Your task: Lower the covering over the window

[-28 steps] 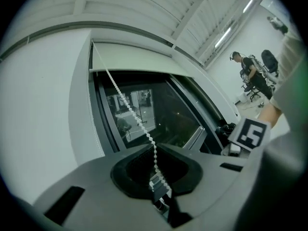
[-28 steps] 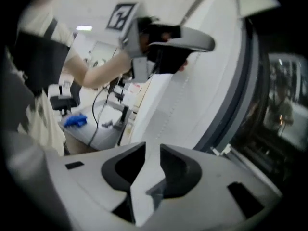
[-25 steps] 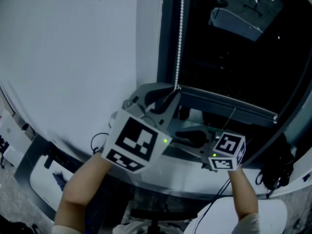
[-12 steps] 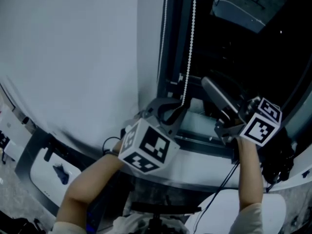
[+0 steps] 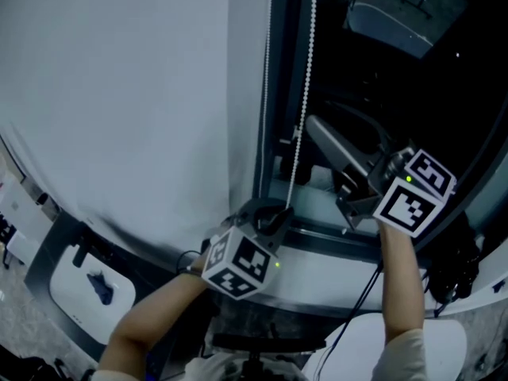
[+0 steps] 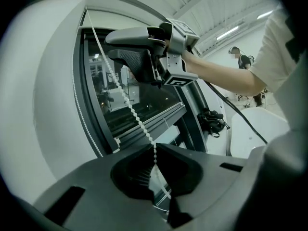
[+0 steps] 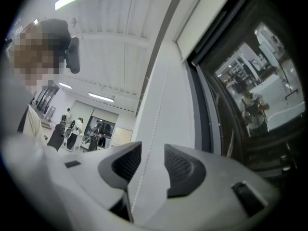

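While the blind cannot be made out for certain in any view, its chain hangs down the window's left edge, taut from the top of the frame to the left gripper. That gripper's jaws are pressed together on the beads, low down by the sill; its own view shows the strand nipped between the pads. The window reads dark and bare across most of its glass, so I judge the lowering barely begun or only partway, with most of the drop left to do. The right gripper is raised high beside the frame, jaws spread, and a strand of chain runs up between them without either pad touching it. That looks like the setup for the next hand-over-hand pull: close high, release low, draw down again. Left of the frame is plain white wall
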The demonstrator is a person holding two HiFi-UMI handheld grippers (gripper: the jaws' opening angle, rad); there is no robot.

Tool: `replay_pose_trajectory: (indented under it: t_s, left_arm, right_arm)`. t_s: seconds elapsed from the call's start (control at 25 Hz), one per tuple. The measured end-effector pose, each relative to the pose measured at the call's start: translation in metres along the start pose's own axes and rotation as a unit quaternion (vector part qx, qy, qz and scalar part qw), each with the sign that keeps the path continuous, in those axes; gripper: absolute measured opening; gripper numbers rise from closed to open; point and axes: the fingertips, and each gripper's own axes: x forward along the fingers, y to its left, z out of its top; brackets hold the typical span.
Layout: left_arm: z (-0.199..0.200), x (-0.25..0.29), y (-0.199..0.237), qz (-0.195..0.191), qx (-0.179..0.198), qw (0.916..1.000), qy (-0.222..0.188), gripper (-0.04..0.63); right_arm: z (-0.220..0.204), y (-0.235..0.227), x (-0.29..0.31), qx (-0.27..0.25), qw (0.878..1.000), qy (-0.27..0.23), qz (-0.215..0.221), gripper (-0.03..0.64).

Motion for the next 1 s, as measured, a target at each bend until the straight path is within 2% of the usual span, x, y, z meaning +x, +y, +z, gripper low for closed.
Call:
replay_pose_trajectory:
  t_s: [0.4,0.52,0.68,0.8,1.0]
  left_arm:
    - [-0.007,-0.003,-0.006,-0.003,-0.007,1.0000,-0.006,0.025]
    - [-0.006,-0.001,-0.004,-0.003,0.000,1.0000,-0.006,0.025]
    - [-0.006,-0.003,-0.008,-0.008,-0.003,0.9999,-0.009,0.025]
    - [-0.006,-0.007,-0.002,-0.009,-0.028,0.9993,-0.024,0.025]
    - [-0.006,-0.022,0.010,-0.021,-0.115,0.9914,-0.060,0.025]
  right_arm:
    - [0.006,0.001,0.024,-0.015,1.000,0.003,0.006,0.161]
    - [0.008,0.006,0.030,-0.047,0.999,0.004,0.011,0.046]
    - [0.005,0.017,0.031,-0.110,0.994,0.012,0.013,0.013]
    - [0.004,0.022,0.029,-0.183,0.983,0.013,-0.002,0.011]
    - [-0.002,0.027,0.025,-0.274,0.961,0.033,-0.033,0.011]
